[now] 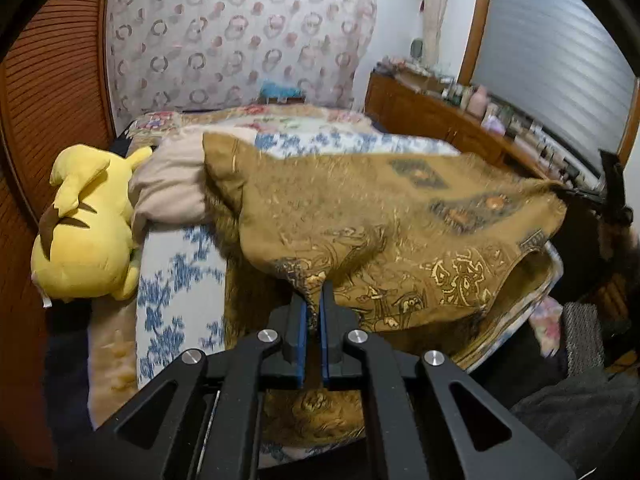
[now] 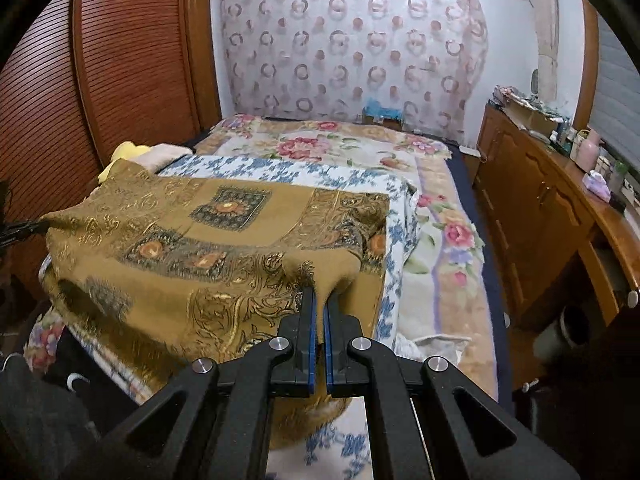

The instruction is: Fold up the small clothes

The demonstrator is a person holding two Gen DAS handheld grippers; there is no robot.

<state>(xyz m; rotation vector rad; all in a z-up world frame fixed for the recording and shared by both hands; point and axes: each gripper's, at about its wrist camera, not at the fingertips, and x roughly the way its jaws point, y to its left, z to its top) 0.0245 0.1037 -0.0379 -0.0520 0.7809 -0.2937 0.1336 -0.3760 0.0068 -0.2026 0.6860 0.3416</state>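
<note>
A mustard-brown patterned cloth (image 1: 400,236) is held stretched above the bed between both grippers. My left gripper (image 1: 315,292) is shut on its near left corner. My right gripper (image 2: 320,298) is shut on its near right corner. In the right wrist view the cloth (image 2: 192,240) spreads to the left and sags over a blue-and-white floral sheet (image 2: 280,170). The right gripper also shows at the far right of the left wrist view (image 1: 600,194), pinching the cloth's corner. The left gripper shows at the left edge of the right wrist view (image 2: 20,228).
A yellow plush toy (image 1: 86,232) and a beige pillow (image 1: 168,192) lie on the bed's left side. A floral blanket (image 2: 440,240) covers the bed. A wooden dresser (image 2: 540,208) with bottles stands to the right. A wooden slatted wardrobe (image 2: 120,60) is on the left.
</note>
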